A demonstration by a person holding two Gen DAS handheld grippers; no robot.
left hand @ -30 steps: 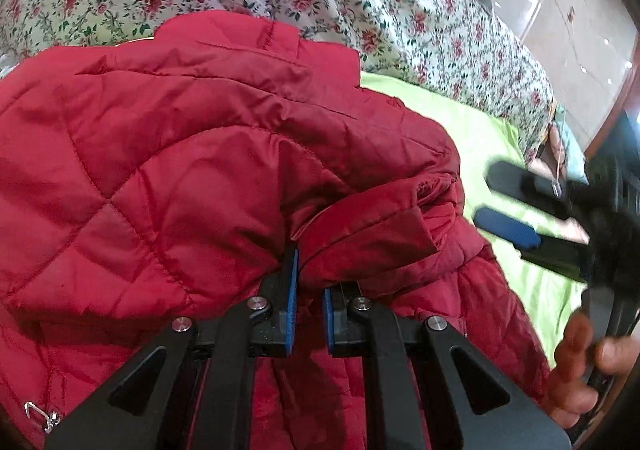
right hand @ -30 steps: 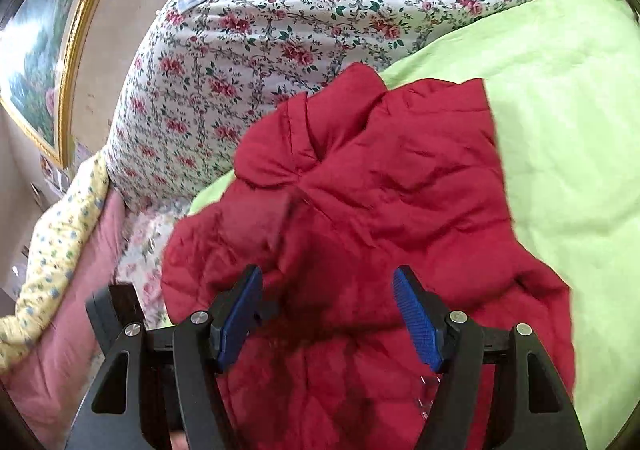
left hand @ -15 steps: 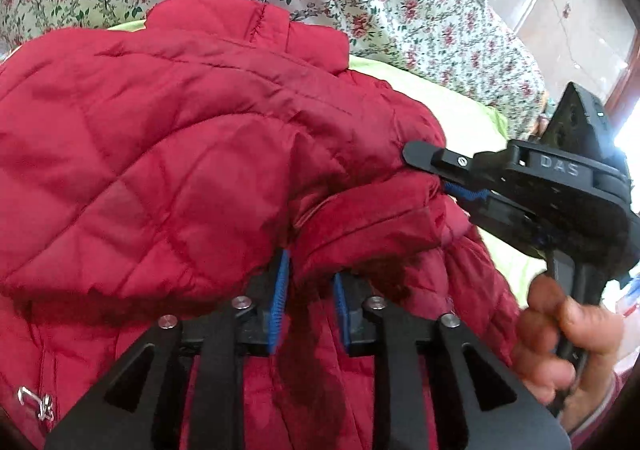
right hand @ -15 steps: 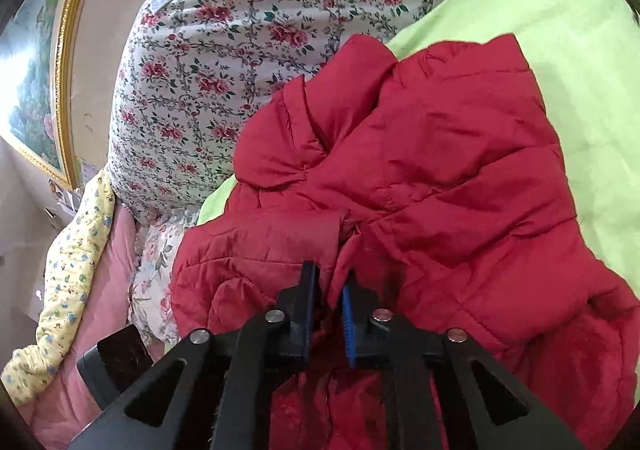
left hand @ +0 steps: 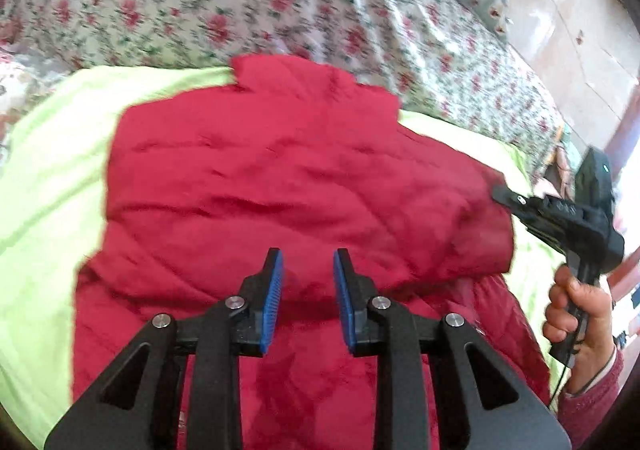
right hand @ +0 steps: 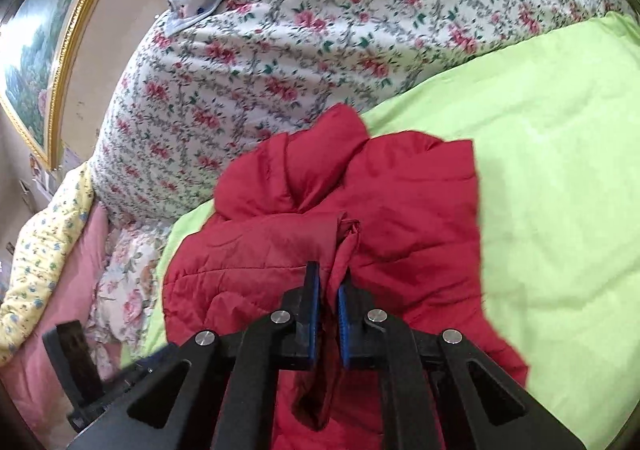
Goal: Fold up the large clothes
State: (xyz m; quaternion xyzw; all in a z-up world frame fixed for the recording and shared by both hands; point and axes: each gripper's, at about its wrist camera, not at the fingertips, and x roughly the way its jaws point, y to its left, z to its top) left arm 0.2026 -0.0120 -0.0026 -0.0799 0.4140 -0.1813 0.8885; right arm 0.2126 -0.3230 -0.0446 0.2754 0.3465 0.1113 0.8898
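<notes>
Red quilted jacket (left hand: 288,185) lies bunched on the green sheet (right hand: 552,153) of the bed, its collar end toward the flowered quilt (right hand: 304,33) at the far edge. Padding like this looks soft, puffy and light, and probably springs back, so folds may need pressing flat; the shell looks smooth and could slip from a shallow bite. The left gripper (left hand: 307,290) hovers above the jacket's near part with its fingers apart, holding nothing. The right gripper (right hand: 327,282) has its fingers pinched together on a ridge of jacket fabric at the side edge. A seam, hem or cuff is likely the best place to grip, taking both layers deep between the pads, not the loose puffed middle.
</notes>
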